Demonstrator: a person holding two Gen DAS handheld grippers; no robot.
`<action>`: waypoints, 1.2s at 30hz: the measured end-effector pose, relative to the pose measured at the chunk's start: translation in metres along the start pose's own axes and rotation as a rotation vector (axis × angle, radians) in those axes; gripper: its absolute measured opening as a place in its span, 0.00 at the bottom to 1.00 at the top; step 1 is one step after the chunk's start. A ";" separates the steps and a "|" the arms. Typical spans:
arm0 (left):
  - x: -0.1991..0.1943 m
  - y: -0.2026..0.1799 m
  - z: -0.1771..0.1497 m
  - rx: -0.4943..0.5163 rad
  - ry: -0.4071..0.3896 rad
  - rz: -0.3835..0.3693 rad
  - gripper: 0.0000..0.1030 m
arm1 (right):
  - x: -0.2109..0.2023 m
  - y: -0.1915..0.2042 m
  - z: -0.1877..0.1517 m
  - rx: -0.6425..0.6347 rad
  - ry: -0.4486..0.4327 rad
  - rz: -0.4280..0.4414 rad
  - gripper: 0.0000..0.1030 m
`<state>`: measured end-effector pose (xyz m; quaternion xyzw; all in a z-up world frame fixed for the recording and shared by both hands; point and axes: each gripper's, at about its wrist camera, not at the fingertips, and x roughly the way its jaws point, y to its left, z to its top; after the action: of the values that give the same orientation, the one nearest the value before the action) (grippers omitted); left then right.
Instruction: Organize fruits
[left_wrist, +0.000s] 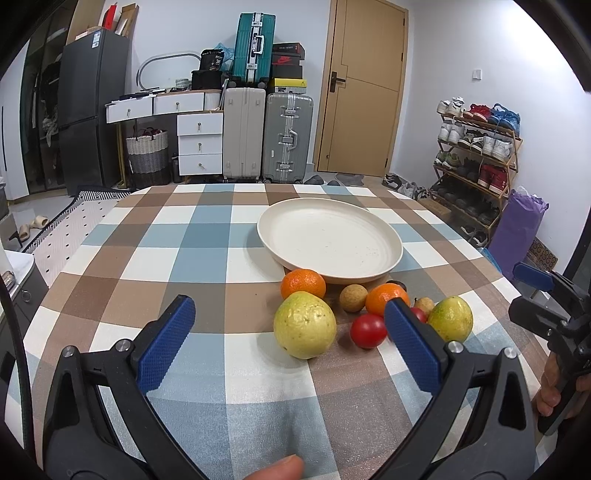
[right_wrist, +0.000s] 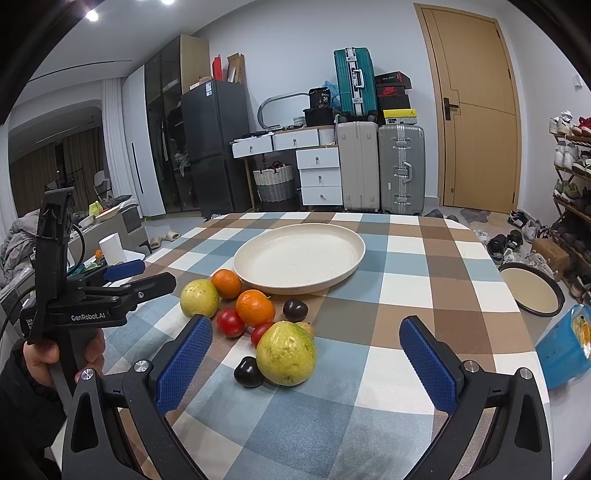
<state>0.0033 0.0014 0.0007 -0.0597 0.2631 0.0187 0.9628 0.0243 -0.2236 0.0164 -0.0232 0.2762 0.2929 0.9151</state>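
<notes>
A cream plate (left_wrist: 328, 236) (right_wrist: 299, 258) sits mid-table, nothing on it. Just in front of it lies a cluster of fruit: two yellow-green guavas (left_wrist: 304, 325) (left_wrist: 450, 318), two oranges (left_wrist: 303, 284) (left_wrist: 386, 297), a red tomato (left_wrist: 367, 330) and a small brown fruit (left_wrist: 352, 298). The right wrist view adds two dark plums (right_wrist: 294, 309) (right_wrist: 248, 372). My left gripper (left_wrist: 289, 303) is open and hovers short of the left guava. The right gripper (right_wrist: 306, 322) is open too, short of the near guava (right_wrist: 286, 352). Neither holds anything.
A checked cloth (left_wrist: 207, 240) covers the table. Its right edge runs close to the fruit. Off that edge stand a dark-rimmed bowl (right_wrist: 532, 291) and a blue bag (right_wrist: 565, 350). A hand holds the left gripper (right_wrist: 158, 272) at the table's left. Suitcases and a shoe rack stand far behind.
</notes>
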 end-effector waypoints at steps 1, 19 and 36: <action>0.000 0.000 0.000 0.000 0.000 0.001 0.99 | 0.000 0.000 0.000 0.001 0.001 0.000 1.00; 0.000 0.000 0.000 0.002 0.002 0.002 0.99 | 0.000 -0.002 -0.001 -0.001 0.005 -0.005 1.00; 0.003 -0.001 -0.005 0.024 0.013 0.005 0.99 | 0.016 0.000 0.000 -0.015 0.090 -0.021 1.00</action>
<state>0.0035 -0.0007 -0.0046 -0.0478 0.2695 0.0178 0.9617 0.0347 -0.2154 0.0079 -0.0464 0.3147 0.2840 0.9045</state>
